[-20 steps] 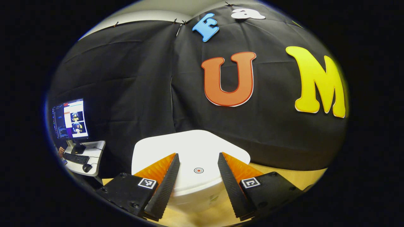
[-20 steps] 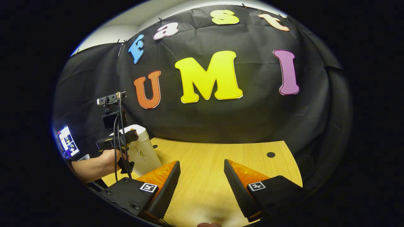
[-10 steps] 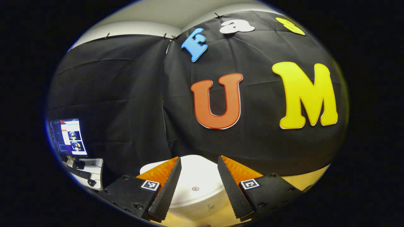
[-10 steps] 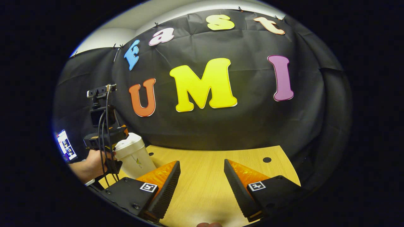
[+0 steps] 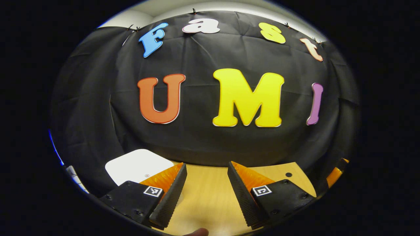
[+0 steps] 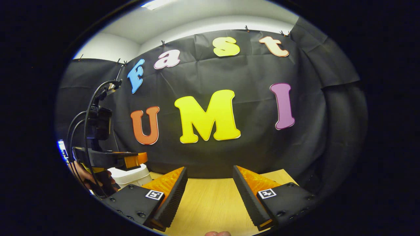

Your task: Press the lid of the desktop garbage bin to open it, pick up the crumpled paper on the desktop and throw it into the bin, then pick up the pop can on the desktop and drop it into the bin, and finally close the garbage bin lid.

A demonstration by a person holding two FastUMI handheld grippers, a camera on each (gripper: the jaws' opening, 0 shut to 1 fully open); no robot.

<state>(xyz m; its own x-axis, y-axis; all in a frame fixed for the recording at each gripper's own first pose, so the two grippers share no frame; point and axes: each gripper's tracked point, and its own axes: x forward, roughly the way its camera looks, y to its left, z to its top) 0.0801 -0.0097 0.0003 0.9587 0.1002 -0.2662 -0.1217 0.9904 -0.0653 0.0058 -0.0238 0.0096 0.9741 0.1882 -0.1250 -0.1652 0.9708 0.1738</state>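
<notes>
The left claw stands wide, nothing between its fingers, hanging over bare bench wood. To its left and a little farther off sits the bin, its white lid lying flat and shut (a small round mark shows near the lid's near edge). A dark round hole in the bench top shows beyond the right finger, toward the far right corner. The black cloth wall rises behind the far edge of the bench.

The right claw is likewise wide and holds nothing, over plain wood of the bench. To its far left the left claw is seen from the side, gripped by a hand, with black cables looping up to a camera mount above it. The bin stands just below and behind that claw; whether they touch I cannot tell. A sliver of bright screen shows at the left edge. Paper and can: I cannot tell where they are from these views.
</notes>
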